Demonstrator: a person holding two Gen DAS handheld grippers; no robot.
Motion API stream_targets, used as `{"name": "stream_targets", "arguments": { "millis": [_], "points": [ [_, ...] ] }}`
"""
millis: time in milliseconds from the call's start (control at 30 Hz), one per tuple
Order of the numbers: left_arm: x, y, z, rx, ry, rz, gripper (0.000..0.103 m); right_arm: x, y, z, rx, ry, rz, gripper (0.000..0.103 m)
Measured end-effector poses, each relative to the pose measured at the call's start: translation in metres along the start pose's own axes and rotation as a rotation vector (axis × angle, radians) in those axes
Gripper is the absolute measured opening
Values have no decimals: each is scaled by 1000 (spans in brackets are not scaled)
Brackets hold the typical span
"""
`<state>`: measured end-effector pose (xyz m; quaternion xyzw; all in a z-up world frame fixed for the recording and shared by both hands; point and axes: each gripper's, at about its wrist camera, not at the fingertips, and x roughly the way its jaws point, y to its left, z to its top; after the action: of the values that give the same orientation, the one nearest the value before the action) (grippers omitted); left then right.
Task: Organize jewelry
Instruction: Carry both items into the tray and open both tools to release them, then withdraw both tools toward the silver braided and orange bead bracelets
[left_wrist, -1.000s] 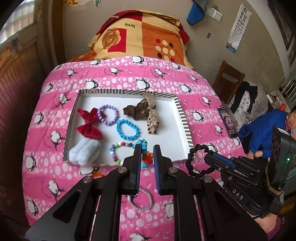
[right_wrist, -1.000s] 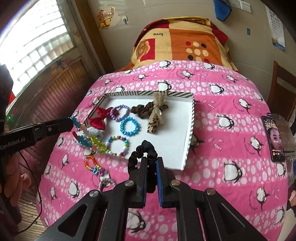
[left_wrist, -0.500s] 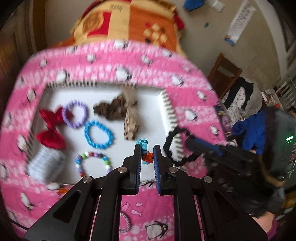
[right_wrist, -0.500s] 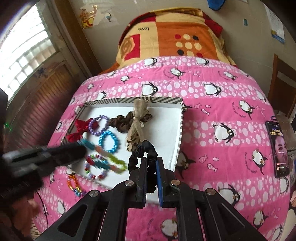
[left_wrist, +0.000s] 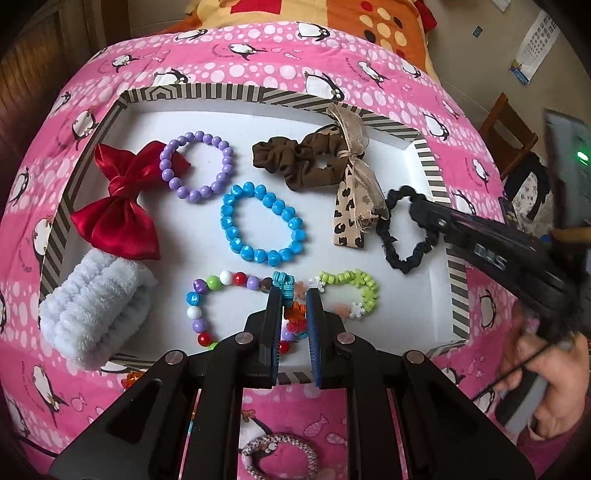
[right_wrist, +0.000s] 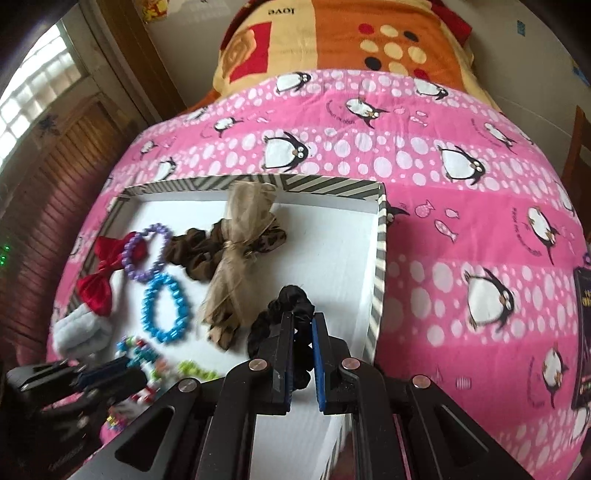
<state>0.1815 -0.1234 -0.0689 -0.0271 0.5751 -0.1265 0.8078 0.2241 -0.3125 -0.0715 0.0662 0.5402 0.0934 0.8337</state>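
Most of the jewelry already lies in the tray (left_wrist: 432, 166), which serves as landmark here. Inside it: red bow (left_wrist: 118, 210) and white scrunchie (left_wrist: 96, 306) by its left wall, purple bracelet (left_wrist: 197, 166) and blue bracelet (left_wrist: 262, 225) mid-tray, brown scrunchie (left_wrist: 299, 166) toward the far wall, and a mixed-bead bracelet (left_wrist: 207, 295) near the front wall.

2 pieces are in transit, I judge. The left gripper (left_wrist: 293, 321) is clamped narrow on a bright bead chain (left_wrist: 354, 291), whose green end trails over the tray floor. The right gripper (right_wrist: 303, 354) is pinched on a black scrunchie (right_wrist: 284, 310), hanging by the tray's right wall.

Left to do: release both, then collect at least 1 braided band (left_wrist: 280, 454) lying on the blanket (left_wrist: 258, 62) outside the front wall.
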Motion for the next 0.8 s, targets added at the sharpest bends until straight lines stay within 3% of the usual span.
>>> {"name": "stream_targets", "arguments": {
  "millis": [100, 167, 233, 400, 567, 800],
  "points": [
    [0, 3, 2, -9, 0, 15, 13, 11, 2, 5, -31, 2, 2, 9],
    [1, 4, 4, -7, 14, 13, 19, 13, 2, 5, -49, 0, 0, 16],
    [-1, 4, 4, -2, 16, 3, 31, 8, 0, 4, -42, -17, -4, 37],
    [-14, 4, -2, 11, -22, 22, 43, -19, 1, -7, -31, -58, 2, 37],
    [-31, 7, -17, 32, -66, 69, 43, -61, 12, -34, -41, -116, 16, 37],
    [-48, 16, -40, 33, -103, 128, 43, -81, 25, -77, -26, -92, 6, 39]
  ]
}}
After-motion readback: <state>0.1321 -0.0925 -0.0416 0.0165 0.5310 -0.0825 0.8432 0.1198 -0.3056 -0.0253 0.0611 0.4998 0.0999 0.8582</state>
